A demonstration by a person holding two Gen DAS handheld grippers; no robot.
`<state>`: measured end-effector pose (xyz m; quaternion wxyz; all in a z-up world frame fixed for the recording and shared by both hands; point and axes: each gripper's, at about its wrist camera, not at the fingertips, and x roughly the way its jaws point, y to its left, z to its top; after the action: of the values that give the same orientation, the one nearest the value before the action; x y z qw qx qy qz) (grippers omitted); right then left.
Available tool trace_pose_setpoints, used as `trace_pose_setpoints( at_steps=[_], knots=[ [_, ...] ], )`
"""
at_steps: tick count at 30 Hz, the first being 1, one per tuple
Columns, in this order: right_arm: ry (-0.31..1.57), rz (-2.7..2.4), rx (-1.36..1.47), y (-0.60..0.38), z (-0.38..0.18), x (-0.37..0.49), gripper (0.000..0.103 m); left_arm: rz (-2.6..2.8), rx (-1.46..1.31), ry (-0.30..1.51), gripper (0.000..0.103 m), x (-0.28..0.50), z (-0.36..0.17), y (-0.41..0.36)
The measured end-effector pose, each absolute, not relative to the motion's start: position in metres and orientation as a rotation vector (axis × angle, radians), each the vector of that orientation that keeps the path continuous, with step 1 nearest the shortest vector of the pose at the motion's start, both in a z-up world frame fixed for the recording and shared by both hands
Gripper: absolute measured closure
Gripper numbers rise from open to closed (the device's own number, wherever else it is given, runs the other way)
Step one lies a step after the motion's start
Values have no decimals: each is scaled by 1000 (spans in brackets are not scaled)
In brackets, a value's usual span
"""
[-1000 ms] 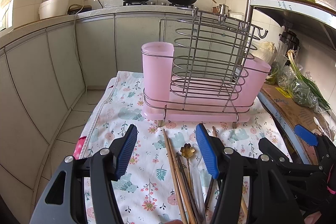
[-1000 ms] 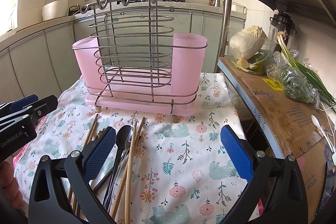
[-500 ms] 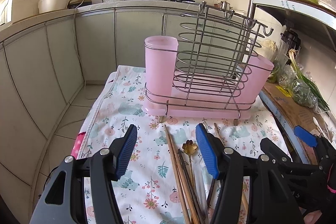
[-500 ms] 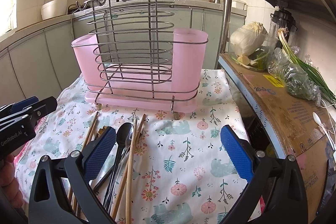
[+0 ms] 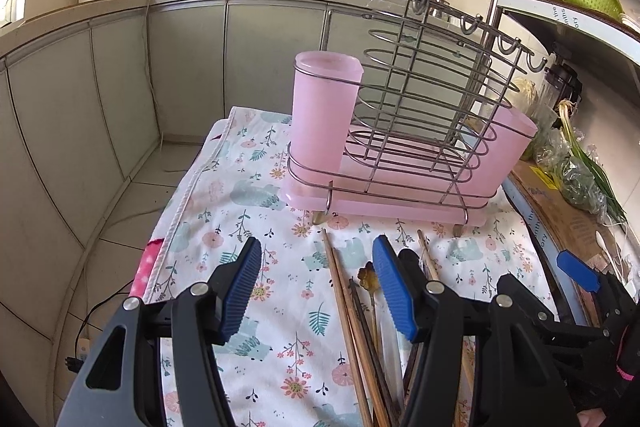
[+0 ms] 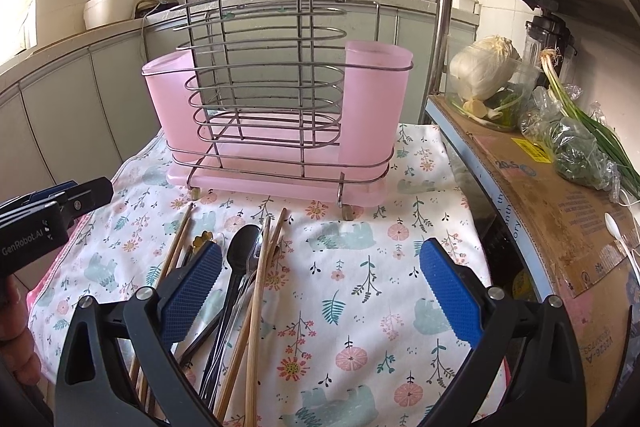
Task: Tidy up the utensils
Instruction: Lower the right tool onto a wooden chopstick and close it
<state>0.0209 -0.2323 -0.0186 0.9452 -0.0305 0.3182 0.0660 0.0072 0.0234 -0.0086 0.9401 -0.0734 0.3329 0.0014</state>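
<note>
My left gripper [image 5: 316, 291] has its blue tongs wide apart, holding nothing, low in the frame over the flowery cloth [image 5: 256, 235]. My right gripper [image 6: 320, 287] is spread apart too, empty. The chopsticks [image 6: 256, 291] and a black spoon [image 6: 242, 247] lie in a pile at the bottom middle. The pink wire rack [image 6: 276, 123] stands in the middle, just behind them.

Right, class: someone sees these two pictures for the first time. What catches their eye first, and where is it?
The pink rack, a wire frame with a pink cup at each end, stands at the far side of the floral cloth. Nearer the cameras, loose chopsticks and a black spoon lie in a heap on that cloth. Both grippers, left and right, hang open over it, holding nothing.
</note>
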Motion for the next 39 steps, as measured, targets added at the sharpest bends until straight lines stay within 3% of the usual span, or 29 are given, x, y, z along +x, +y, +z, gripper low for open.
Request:
trace_pose_setpoints(
  at_steps=[16,32,36,39],
  knots=[
    [715,185,-45,-226,-33,29,19,-33,-146,763,66,20,-27,31],
    [750,211,-43,-224,-39,35,25,-38,-143,808,68,29,-39,27],
    [794,261,-9,-222,-42,43,43,-60,-150,835,75,33,-43,26],
    [843,318,54,-221,-45,53,50,-82,-183,876,81,40,-48,30]
  ],
)
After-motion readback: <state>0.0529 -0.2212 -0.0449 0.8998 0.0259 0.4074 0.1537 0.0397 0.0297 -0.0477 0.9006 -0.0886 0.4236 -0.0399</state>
